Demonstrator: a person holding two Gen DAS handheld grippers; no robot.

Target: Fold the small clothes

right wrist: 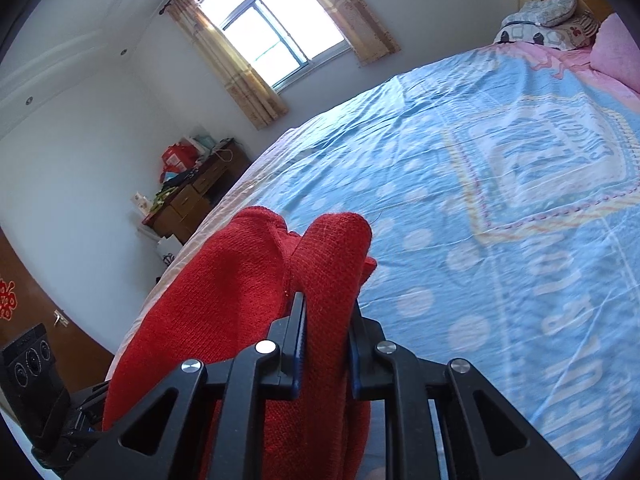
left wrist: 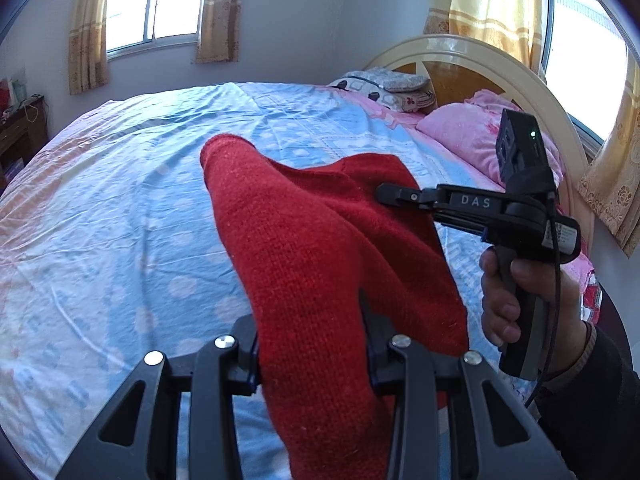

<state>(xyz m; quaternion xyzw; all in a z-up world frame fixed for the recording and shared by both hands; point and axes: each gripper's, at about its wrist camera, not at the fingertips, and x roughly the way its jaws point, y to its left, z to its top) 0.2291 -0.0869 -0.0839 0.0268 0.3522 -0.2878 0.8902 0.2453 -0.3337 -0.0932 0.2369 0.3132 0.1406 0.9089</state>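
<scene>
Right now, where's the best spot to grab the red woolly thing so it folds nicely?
Probably by its edges, from the near side, as now. The left gripper and right gripper each pinch a bunched edge of the red knit garment, so it hangs between them above the bed sheet, likely ready to lay flat.

Walls: plain white, meeting at a corner.
Windows: window [left wrist: 154, 0] with sliding panes, daylight bright; second window [left wrist: 584, 48] beside the headboard.
Curtains: yellow-beige patterned curtains [left wrist: 218, 12], drawn aside.
Bed: blue dotted sheet [left wrist: 120, 200] with pink border, creased.
Headboard: cream arch [left wrist: 460, 50] with brown wooden panels.
Pillows: pink pillow [left wrist: 464, 136]; patterned cushions [left wrist: 384, 86] stacked.
Dresser: brown wooden drawers [right wrist: 196, 196], cluttered top, red bag.
Door: brown wood [right wrist: 28, 304], red decoration.
</scene>
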